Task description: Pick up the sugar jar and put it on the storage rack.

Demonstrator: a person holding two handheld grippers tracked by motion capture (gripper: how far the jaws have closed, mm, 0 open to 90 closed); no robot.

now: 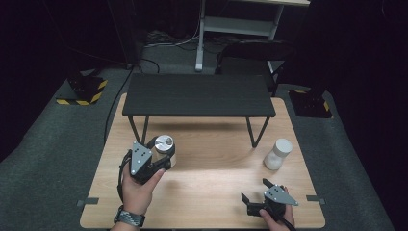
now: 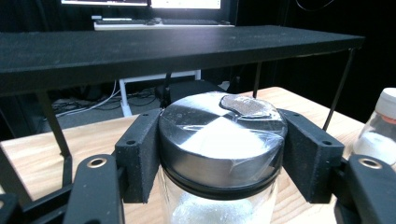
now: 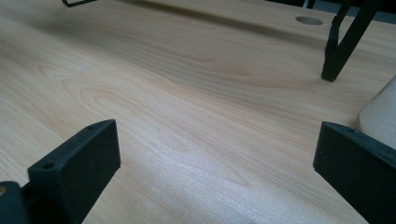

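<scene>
Wooden table, left side: left gripper clamped on upright steel-lidded jar; right gripper, near right corner, jaws apart, empty.

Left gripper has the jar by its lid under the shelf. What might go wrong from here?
1. The left gripper clamps the glass jar's shiny metal lid, covered in loose plastic film; it may slip.
2. The black shelf sits just above; a straight lift could hit it.
3. The white plastic bottle stands nearby and could topple.
</scene>
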